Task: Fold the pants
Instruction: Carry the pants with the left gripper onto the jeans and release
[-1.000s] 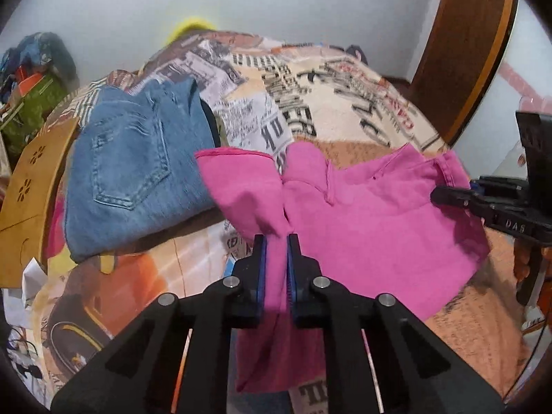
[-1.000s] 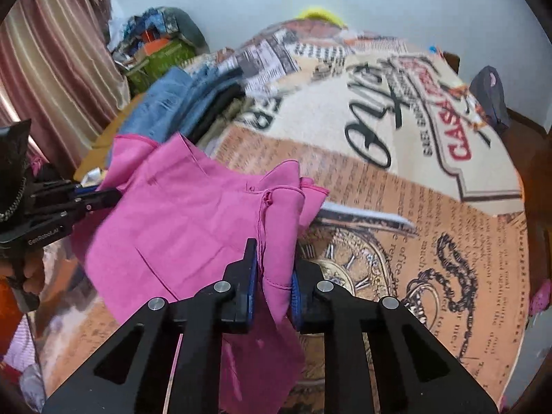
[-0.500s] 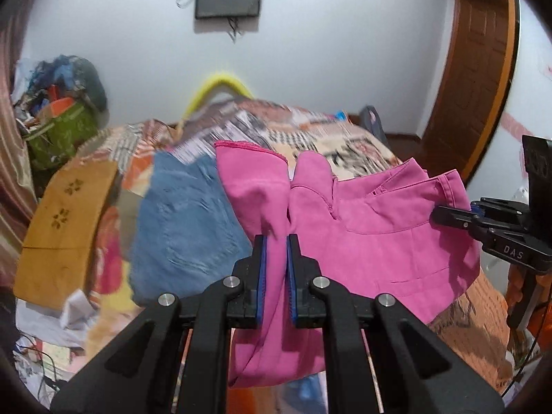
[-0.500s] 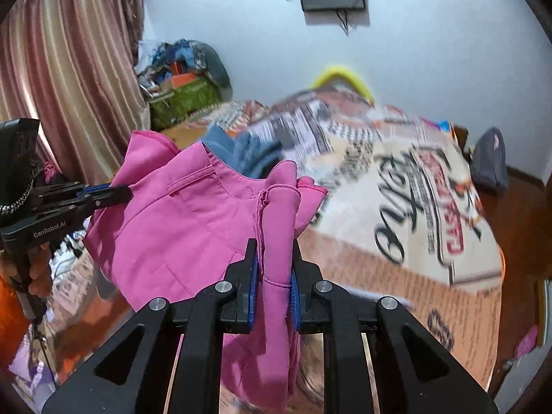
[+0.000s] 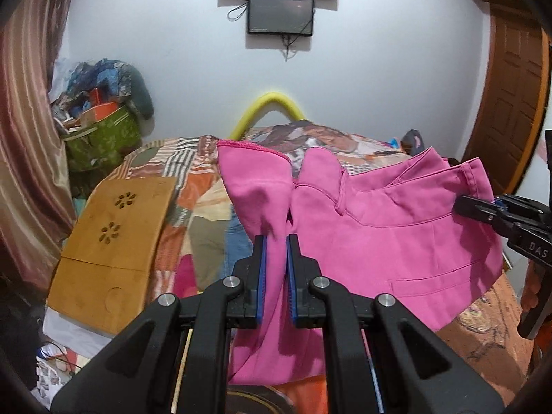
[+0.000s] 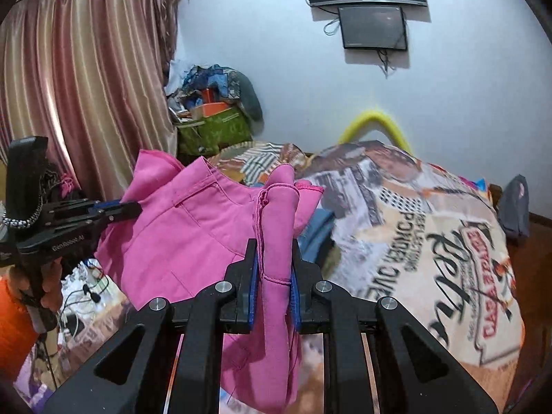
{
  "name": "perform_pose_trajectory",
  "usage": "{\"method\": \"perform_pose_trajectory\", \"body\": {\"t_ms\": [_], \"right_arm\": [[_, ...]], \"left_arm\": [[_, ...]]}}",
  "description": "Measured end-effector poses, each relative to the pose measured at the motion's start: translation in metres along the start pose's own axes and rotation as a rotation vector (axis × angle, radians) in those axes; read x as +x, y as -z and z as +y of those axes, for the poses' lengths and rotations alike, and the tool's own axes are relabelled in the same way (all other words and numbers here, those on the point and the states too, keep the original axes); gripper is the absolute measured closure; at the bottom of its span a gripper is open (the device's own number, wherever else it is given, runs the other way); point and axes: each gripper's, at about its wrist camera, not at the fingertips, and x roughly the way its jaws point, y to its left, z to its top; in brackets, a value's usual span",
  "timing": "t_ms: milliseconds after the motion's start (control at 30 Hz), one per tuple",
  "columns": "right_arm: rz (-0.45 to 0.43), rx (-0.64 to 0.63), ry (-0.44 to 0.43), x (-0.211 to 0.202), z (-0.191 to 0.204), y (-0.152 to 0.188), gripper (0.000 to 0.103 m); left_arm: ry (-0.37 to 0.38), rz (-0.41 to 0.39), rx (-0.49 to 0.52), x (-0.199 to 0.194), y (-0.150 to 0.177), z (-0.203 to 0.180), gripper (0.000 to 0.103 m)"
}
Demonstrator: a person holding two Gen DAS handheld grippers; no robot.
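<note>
The pink pants (image 5: 396,231) hang in the air above the bed, stretched between my two grippers. My left gripper (image 5: 275,241) is shut on bunched pink fabric at one end. My right gripper (image 6: 274,246) is shut on the other end, where a hem and seam fold over. Each gripper shows in the other's view: the right gripper (image 5: 464,203) at the right edge, the left gripper (image 6: 132,208) at the left. The pants (image 6: 193,234) droop below both grips; their lower part is hidden behind the fingers.
The bed (image 6: 431,227) with a printed newspaper-style cover lies below. Blue jeans (image 5: 236,238) lie on it behind the pants. A wooden lap board (image 5: 114,241) sits at the bed's left side. A curtain (image 6: 79,103), a clutter pile (image 6: 214,117) and a wooden door (image 5: 510,103) surround the bed.
Both grippers have lifted the pink pants up off the bed and tilted upward, so the wall and the screen on it came into view. Both grips stayed shut.
</note>
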Motion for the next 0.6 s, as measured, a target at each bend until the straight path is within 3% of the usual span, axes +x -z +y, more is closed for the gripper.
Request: {"method": "perform_pose_trajectory", "body": {"t_ms": [367,600], "right_arm": [[0.062,-0.006,0.003,0.091,0.001,0.002,0.090],[0.137,0.004,0.023,0.143,-0.021,0.024,0.092]], "left_arm": [[-0.036,0.047,-0.003,0.093,0.010,0.042,0.093],[-0.056,0.179,-0.001,0.161,0.046,0.045,0.093]]}}
